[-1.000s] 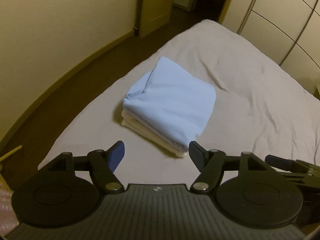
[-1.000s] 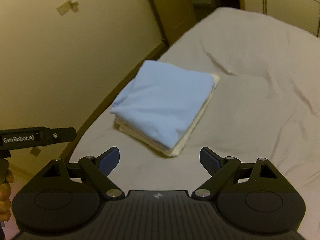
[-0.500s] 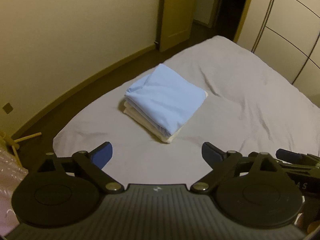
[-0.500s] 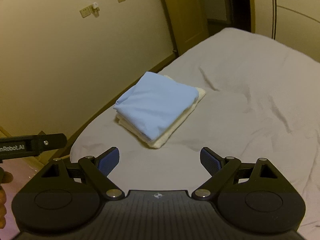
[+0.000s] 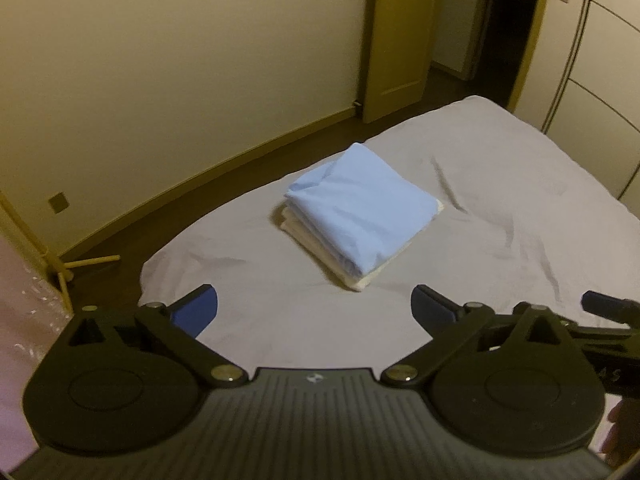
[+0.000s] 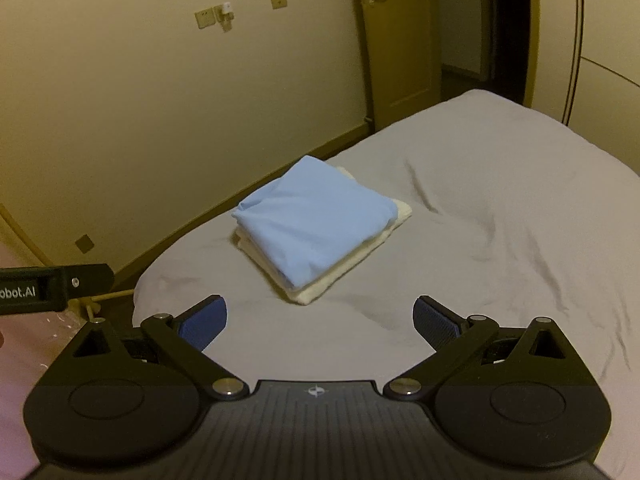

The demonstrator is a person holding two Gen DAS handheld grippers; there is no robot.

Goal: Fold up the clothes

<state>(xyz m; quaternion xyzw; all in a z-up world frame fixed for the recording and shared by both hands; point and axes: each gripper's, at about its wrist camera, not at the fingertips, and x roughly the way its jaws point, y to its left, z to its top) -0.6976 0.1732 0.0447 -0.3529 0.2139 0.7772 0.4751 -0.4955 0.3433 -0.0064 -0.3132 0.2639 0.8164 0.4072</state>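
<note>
Nearest: left gripper (image 5: 314, 306) and right gripper (image 6: 320, 316), both held above the near end of the bed (image 5: 520, 208), jaws spread wide and empty, well short of the stack. Blue pads on the fingertips (image 6: 434, 322) bare, nothing pinched. Right gripper's body just visible at the right edge of the left wrist view, so side by side.

Farther on, near the bed's left edge: folded light-blue garment (image 6: 310, 226) lying squarely on top of a folded cream garment (image 6: 344, 270), the two touching as one neat pile, cream edges peeking out below and to the right. Wrinkled grey sheet around the pile, no loose clothing in sight.

Beyond the bed: wall, then an open door (image 5: 396, 40).

Judged step: folding seemingly finished, pile set down and released. Next move, probably: fetching another garment if any remains out of view, otherwise nothing more to grasp here.
</note>
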